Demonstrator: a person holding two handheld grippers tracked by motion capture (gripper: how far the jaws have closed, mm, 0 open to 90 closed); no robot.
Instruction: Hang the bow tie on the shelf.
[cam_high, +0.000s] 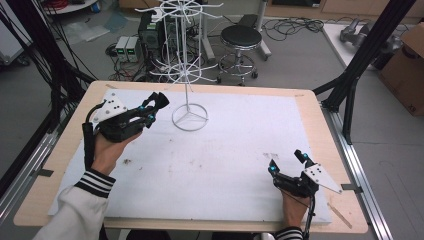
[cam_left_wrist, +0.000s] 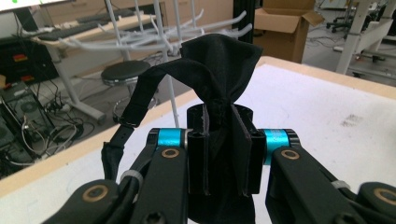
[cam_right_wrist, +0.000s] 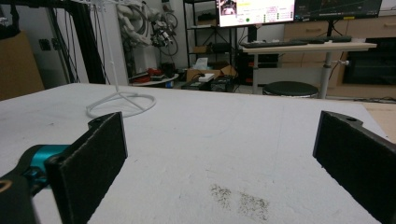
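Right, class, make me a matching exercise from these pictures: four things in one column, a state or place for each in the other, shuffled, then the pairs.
1. left hand-held gripper
2. right hand-held gripper
3. white wire rack
4. round stool

A. on the floor beyond the table
B. jaws wide apart, holding nothing
C. stands on the white mat
D. shut on a black cloth pouch

Pairs: 1-D, 2-B, 3-C, 4-A

Black cloth (cam_left_wrist: 219, 70) pinched in left gripper (cam_left_wrist: 219, 154), lower end cut off at 6 o'clock; kind of item unclear. White wire rack (cam_high: 187, 50) cropped at 12 o'clock in high view. Right gripper (cam_right_wrist: 219, 154) far jaw clipped at 3 o'clock.
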